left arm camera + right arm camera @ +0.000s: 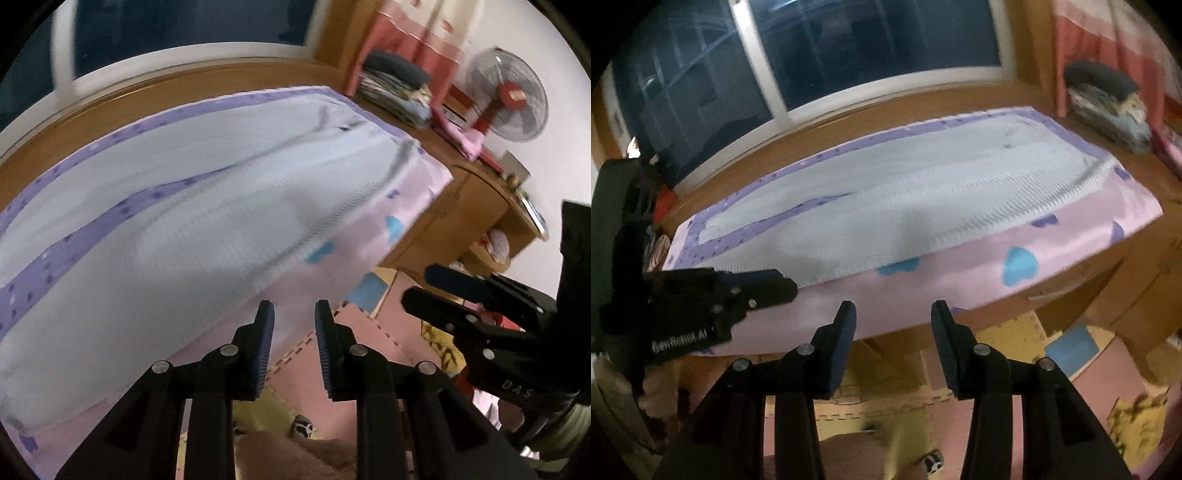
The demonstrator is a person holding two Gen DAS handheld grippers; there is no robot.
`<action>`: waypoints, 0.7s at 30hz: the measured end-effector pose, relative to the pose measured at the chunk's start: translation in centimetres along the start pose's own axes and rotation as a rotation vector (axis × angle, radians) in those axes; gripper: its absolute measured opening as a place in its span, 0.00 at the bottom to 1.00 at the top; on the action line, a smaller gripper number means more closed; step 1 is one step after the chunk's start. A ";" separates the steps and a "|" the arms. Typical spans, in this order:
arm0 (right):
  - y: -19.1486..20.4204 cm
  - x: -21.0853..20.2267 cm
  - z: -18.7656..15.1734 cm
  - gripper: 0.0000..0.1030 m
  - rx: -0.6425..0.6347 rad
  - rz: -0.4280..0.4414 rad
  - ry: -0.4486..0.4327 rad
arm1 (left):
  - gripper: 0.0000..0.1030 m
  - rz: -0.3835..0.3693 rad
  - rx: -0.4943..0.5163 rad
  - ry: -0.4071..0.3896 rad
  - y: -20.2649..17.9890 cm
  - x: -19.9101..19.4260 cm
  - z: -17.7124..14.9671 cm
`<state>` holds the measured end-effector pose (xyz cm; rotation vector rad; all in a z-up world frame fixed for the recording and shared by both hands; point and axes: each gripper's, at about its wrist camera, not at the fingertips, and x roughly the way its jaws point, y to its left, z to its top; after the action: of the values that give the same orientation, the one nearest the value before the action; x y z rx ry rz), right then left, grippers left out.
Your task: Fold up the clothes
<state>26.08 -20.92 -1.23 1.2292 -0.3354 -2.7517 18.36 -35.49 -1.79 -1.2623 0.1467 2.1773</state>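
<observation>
One pale garment (886, 192), one fan (506, 94), two grippers (jaws parted) (294, 314) (893, 314)

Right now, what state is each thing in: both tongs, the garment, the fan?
Left tongs: open, nothing between them.
Right tongs: open, empty, off the bed's near edge.
Pale blue garment: spread flat on the bed, not gripped.
Stacked clothes: folded, piled beside the bed.
Fan: upright; spinning cannot be told.
</observation>
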 end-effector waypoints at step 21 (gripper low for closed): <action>-15.3 2.7 8.6 0.41 0.062 -0.140 0.019 | 0.22 -0.057 0.126 0.058 -6.4 10.1 9.3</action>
<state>17.74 -5.26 -1.29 1.3429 -0.3483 -2.8647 11.31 -22.20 -3.77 -1.2440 0.2638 2.0511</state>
